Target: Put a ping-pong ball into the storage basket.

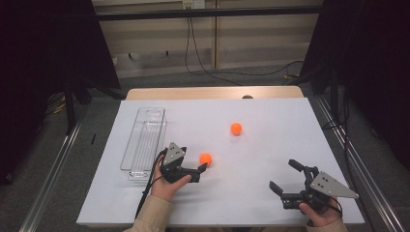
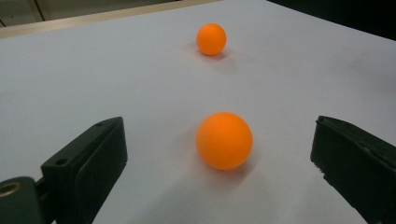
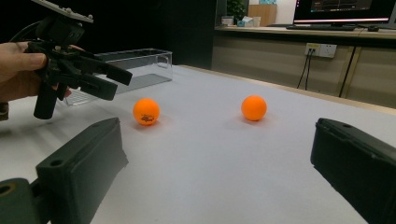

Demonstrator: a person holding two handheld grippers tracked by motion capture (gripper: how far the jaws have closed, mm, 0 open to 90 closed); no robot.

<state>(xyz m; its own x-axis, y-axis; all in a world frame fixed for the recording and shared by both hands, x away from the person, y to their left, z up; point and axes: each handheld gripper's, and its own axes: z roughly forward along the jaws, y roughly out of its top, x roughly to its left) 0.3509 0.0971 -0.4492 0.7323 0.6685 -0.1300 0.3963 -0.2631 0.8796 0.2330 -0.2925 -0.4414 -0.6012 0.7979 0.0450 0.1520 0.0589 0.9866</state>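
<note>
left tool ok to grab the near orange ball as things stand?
Probably yes. The left tool is open, its jaws either side of the near orange ball with gaps on both sides. Nothing lies between them on the white table; the far orange ball sits well beyond.

Two orange balls [image 1: 206, 158] [image 1: 236, 128], one clear tray [image 1: 143, 140], seemingly empty, two grippers [image 1: 203, 167] [image 1: 285, 176]

Lab or office test room. Surface [image 1: 270, 145] covered in white sheet, metal rails [image 1: 53, 166] along both side edges, black curtains [image 1: 43, 48] left and right, cables [image 1: 203, 67] on carpet, wall sockets [image 3: 320, 49], monitor [image 3: 345, 10] on a back counter.
</note>
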